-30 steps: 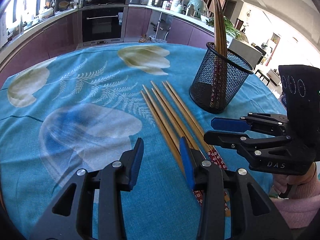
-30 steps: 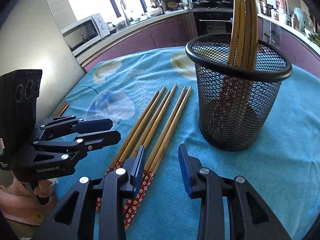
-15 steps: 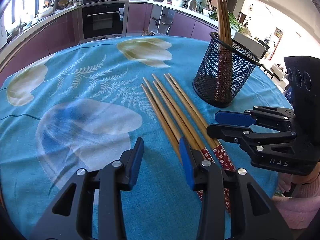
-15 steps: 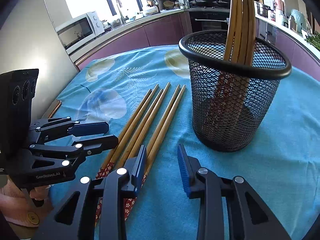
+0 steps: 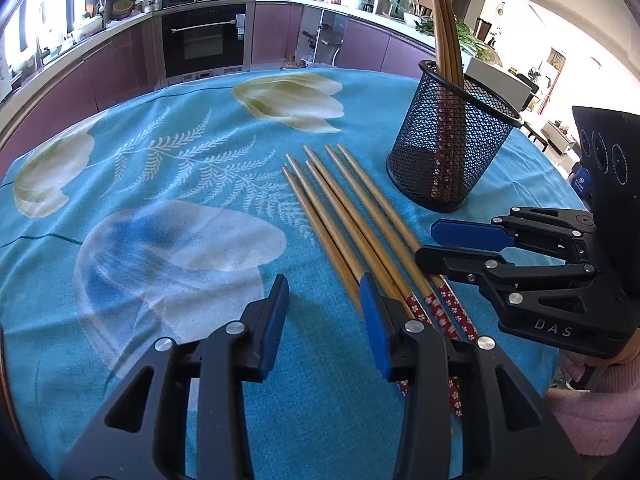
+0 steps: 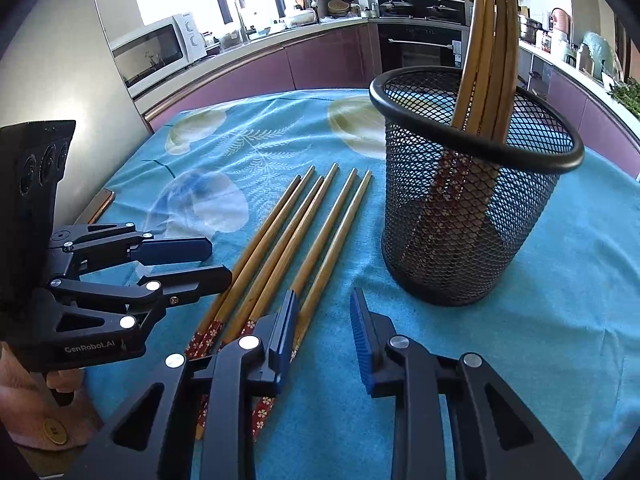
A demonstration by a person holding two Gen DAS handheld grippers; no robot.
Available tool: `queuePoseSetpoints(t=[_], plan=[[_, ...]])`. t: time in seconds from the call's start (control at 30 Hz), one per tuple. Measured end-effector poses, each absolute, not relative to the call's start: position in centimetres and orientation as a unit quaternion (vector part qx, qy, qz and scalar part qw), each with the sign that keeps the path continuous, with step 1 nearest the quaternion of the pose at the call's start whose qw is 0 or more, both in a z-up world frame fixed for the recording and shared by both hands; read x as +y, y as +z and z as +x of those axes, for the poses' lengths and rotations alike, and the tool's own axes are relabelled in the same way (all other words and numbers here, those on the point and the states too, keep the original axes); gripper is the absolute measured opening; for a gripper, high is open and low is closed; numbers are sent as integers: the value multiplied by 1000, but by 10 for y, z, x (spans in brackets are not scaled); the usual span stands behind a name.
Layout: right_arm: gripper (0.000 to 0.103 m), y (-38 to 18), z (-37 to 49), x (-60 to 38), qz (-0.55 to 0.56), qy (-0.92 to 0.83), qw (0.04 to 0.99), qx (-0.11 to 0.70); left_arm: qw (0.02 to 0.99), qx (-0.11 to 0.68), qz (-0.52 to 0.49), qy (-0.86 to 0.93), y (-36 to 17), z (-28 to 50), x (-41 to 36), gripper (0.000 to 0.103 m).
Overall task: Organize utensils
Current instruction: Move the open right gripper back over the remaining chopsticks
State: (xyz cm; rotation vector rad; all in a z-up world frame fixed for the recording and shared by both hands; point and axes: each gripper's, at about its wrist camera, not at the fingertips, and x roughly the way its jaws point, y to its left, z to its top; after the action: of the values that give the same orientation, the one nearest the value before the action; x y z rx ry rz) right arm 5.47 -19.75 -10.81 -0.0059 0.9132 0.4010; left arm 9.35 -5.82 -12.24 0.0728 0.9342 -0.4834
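Five loose chopsticks [image 5: 352, 220] are lying flat, side by side on the desk, bamboo-coloured with red flowered ends. Beside them a black mesh holder [image 6: 472, 200] is standing upright, holding more chopsticks [image 6: 488, 48] leaning inside.

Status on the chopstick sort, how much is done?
Partway. Done: several chopsticks already stand in the mesh holder. In hand: nothing; the left gripper and right gripper are both open and empty, low over the handle ends. Left: five loose chopsticks lie side by side on the tablecloth beside the holder.
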Motion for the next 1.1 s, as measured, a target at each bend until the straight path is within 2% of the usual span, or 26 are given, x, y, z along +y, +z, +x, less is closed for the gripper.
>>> queuePoseSetpoints(t=[0.13,0.37,0.53,0.63,1.03,1.1], plan=[[25,-108,56,-192,-14,184,882,434,864,446,42,-229,-123,96,-60,37],[20,-108,56,-196,-5,182,881,436,861,456,49,-220,-122,99,-57,25],[20,-108,57,-196,1,184,881,437,861,449,19,-238,-119,98,-52,25],[21,-108,57,-197,2,185,880,437,863,443,29,-242,-118,95,-58,30],[20,-108,57,-197,3,184,881,436,860,454,39,-230,-121,99,-55,28],[20,-108,57,-197,3,182,882,435,857,459,38,-232,-122,101,-55,31]])
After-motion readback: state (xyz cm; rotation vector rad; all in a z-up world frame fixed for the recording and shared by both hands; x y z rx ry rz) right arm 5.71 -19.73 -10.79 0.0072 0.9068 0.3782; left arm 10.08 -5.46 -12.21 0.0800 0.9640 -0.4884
